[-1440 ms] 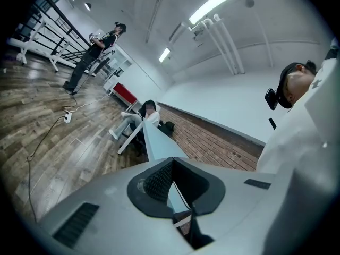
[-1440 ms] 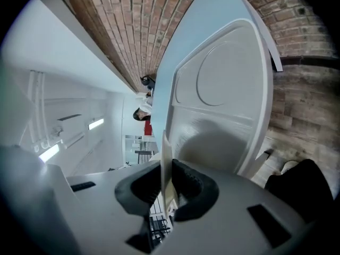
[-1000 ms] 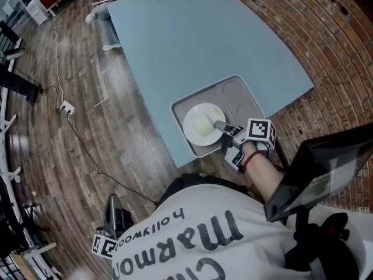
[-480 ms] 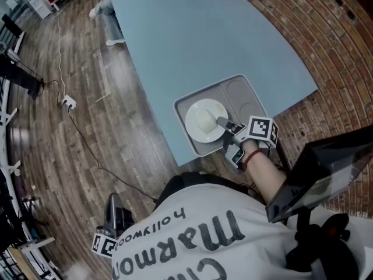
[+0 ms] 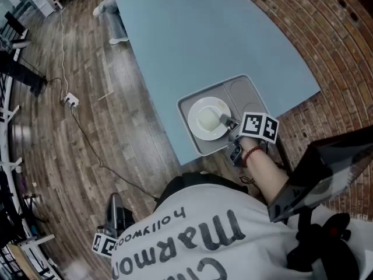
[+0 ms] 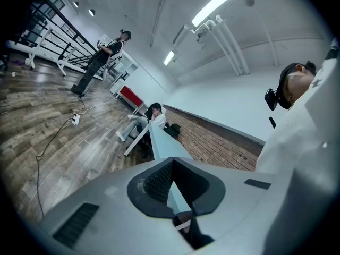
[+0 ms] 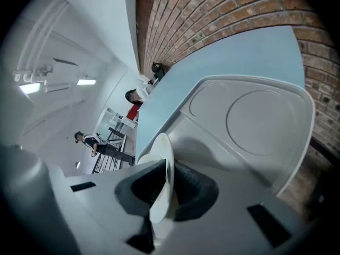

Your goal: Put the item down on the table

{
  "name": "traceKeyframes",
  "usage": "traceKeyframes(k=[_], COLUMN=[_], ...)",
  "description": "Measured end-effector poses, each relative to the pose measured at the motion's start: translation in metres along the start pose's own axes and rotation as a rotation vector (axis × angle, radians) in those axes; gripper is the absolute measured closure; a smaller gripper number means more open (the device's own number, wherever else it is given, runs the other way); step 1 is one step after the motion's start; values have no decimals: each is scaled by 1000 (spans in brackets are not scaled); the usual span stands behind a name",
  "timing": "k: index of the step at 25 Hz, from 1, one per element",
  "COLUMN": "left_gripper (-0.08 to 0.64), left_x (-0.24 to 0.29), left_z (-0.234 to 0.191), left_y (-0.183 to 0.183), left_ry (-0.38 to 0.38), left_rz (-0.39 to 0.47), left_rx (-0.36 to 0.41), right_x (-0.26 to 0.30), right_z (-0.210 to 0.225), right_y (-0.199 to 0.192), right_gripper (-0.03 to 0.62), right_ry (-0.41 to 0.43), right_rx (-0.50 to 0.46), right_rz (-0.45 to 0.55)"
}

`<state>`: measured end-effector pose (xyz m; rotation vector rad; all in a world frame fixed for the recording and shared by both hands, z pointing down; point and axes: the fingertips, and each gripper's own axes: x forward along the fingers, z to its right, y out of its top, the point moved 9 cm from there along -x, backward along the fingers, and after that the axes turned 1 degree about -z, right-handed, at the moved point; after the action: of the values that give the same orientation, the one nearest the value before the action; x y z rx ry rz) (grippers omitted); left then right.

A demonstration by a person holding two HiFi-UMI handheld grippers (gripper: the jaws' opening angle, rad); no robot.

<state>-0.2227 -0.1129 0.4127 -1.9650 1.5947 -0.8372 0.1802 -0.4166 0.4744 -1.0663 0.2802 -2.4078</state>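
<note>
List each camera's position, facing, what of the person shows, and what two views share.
Head view: on the head, steeply down at blue table, grey tray, white plate; shirt, forearm, right hand-held gripper show.
Left gripper view: on left hand-held gripper, facing across the room; its empty jaws and shirt show.
Right gripper view: looks across the tray; its jaws clamp the plate's rim.
Head and right gripper views share plate and tray.
</note>
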Motion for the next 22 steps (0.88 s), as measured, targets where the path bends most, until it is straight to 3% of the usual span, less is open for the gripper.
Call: traceKeyframes(k=[7, 14, 18, 22], left_gripper=[554, 554, 554, 554], left_x=[-6, -7, -7, -7], left_z=[-3, -8, -10, -10], left_y=[1, 2, 3, 3], left_ry=[16, 25, 24, 24], left_rz=[8, 15, 16, 15], left_rx=[-5, -14, -16, -15], right_x=[6, 17, 23, 26], right_z=[-6, -12, -15, -18], right_y=[5, 14, 20, 24], right_gripper=[554, 552, 543, 525], right_ry=[-79, -82, -98, -166], right_rx=[-55, -119, -194, -316], right_rz=[2, -5, -15, -9])
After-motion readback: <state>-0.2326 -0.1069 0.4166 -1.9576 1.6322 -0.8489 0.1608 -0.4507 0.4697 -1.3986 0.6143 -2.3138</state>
